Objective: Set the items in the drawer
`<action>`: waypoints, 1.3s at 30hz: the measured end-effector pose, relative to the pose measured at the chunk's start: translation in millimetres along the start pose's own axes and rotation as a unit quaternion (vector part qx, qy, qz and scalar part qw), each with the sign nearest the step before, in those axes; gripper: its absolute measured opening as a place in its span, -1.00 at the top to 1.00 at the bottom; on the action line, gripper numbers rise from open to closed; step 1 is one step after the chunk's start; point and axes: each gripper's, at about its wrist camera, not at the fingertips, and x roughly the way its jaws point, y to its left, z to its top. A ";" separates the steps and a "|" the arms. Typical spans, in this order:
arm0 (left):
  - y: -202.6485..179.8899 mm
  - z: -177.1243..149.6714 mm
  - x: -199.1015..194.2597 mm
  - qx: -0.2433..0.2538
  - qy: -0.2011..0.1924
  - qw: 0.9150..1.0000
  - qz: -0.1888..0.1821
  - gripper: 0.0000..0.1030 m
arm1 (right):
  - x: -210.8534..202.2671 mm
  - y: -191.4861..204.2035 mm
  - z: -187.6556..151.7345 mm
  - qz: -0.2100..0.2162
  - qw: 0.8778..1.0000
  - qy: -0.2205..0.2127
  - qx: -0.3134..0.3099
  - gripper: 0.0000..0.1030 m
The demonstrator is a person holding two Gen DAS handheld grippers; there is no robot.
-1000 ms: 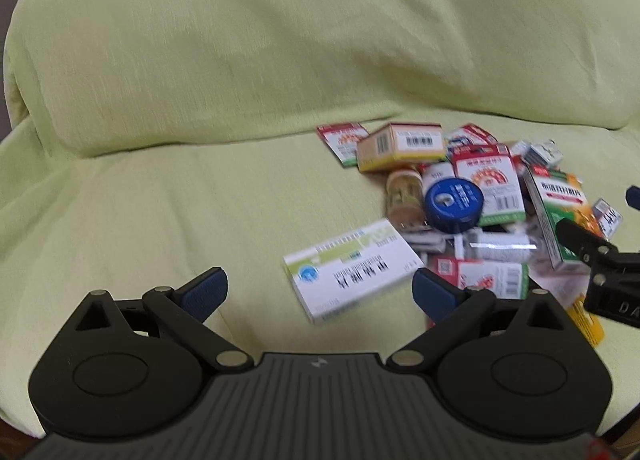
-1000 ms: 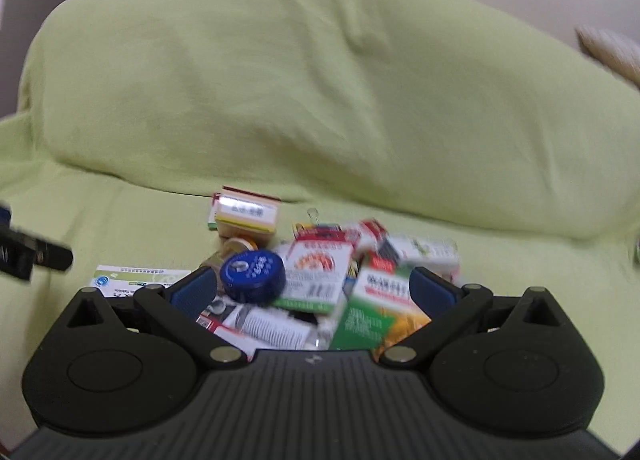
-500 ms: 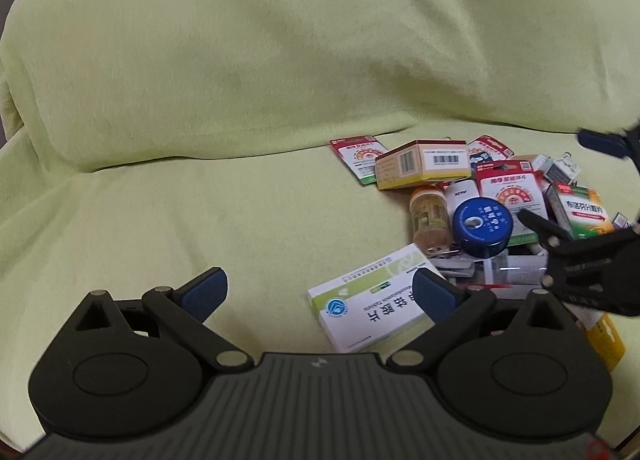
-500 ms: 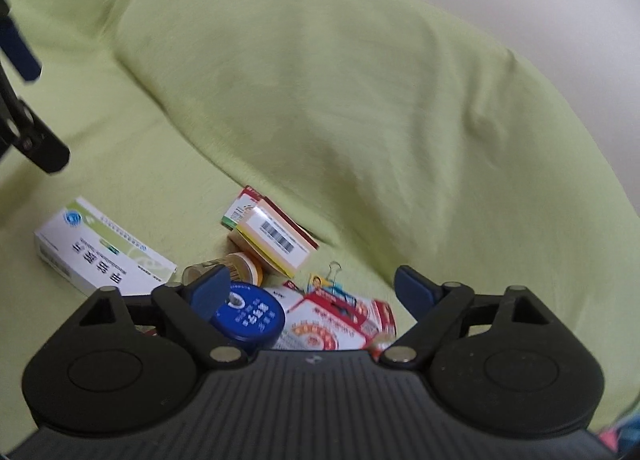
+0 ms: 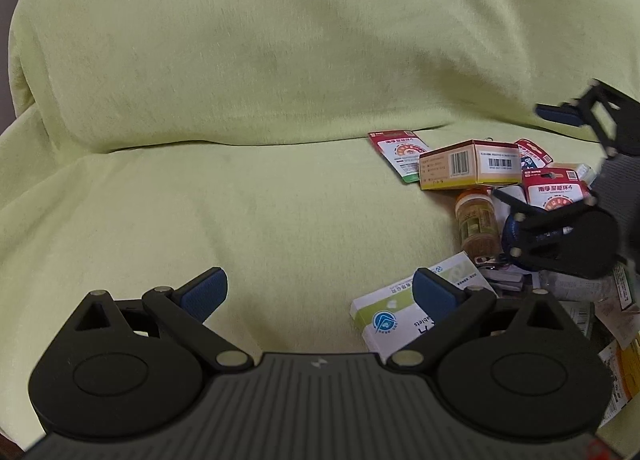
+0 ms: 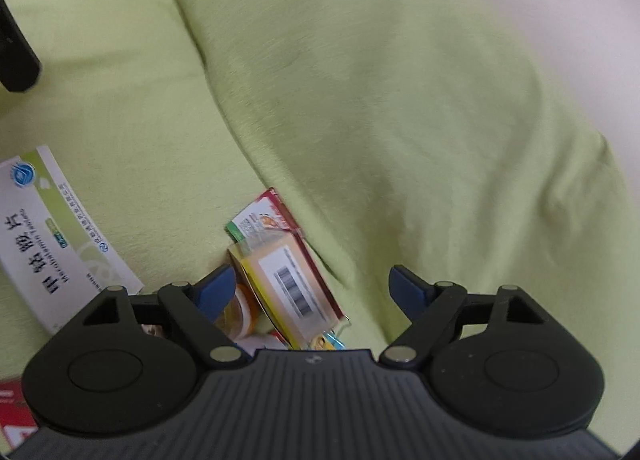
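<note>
Green-covered sofa [image 5: 240,200]: medicine boxes [image 5: 468,170] heaped, awaiting pickup; left tongs [image 5: 318,292], right tongs [image 6: 312,288] spread, empty; no drawer seen.

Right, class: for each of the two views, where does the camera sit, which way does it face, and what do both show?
Left wrist: sits on the left gripper, facing the green-covered sofa; right gripper intrudes over the pile.
Right wrist: sits on the right gripper, tilted toward the sofa back; a left gripper finger shows top left.
Shared: white-green tablet box, barcoded tan box.
</note>
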 end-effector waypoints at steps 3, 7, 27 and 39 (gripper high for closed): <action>3.5 -1.5 2.3 -0.006 0.005 1.000 0.003 -0.93 | 18.5 7.7 7.4 0.008 1.000 0.016 -0.019 -0.37; 8.2 -3.5 5.3 -0.013 0.011 1.000 0.007 -0.93 | 40.4 11.2 8.8 0.022 0.999 0.045 -0.019 -0.05; -5.2 -28.2 -16.6 -0.017 0.023 0.999 -0.025 -0.93 | -96.8 -107.4 -141.0 0.045 0.758 0.024 0.650 0.21; -5.4 -46.4 -31.1 -0.015 0.035 0.999 -0.031 -0.93 | -169.9 -73.4 -125.4 -0.006 0.824 0.055 0.563 0.01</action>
